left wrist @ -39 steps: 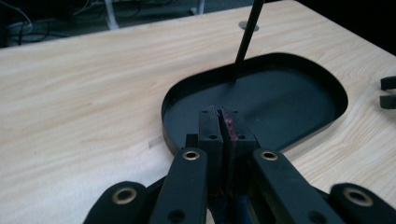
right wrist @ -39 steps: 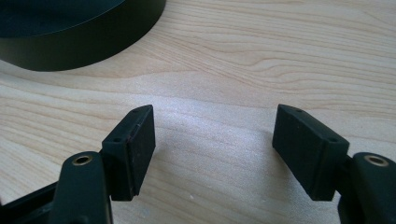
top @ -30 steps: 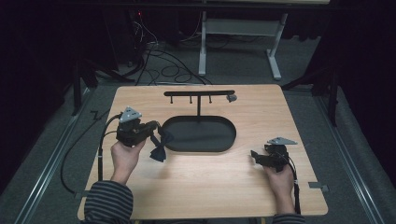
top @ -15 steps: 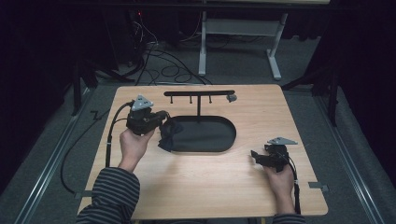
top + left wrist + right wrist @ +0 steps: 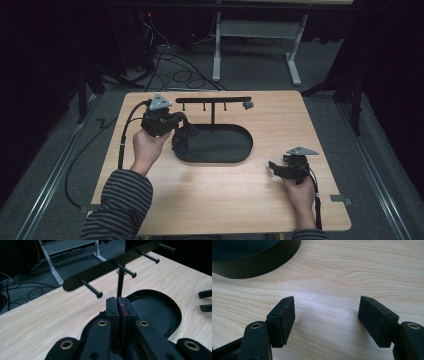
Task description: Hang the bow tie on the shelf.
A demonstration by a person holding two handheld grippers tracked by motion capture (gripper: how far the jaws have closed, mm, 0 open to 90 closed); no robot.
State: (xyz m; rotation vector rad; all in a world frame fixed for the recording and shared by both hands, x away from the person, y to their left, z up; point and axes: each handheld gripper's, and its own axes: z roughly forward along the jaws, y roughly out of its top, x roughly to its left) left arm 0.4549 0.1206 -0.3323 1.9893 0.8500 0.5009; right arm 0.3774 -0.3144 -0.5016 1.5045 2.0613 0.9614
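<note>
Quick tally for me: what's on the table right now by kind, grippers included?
Handheld grippers: 2, left gripper and right gripper
Black peg rack with oval tray base: 1
Dark item held in the left gripper, kind unclear: 1
Total: 4

1. In the high view the surroundings are dark; light falls on the wooden table (image 5: 210, 195), brightest near its middle.
2. The black tray (image 5: 220, 145) shows little detail.
3. The right gripper view is sharp, with a soft shadow between the jaws.
4. In the left gripper view the near jaws blur slightly.
</note>
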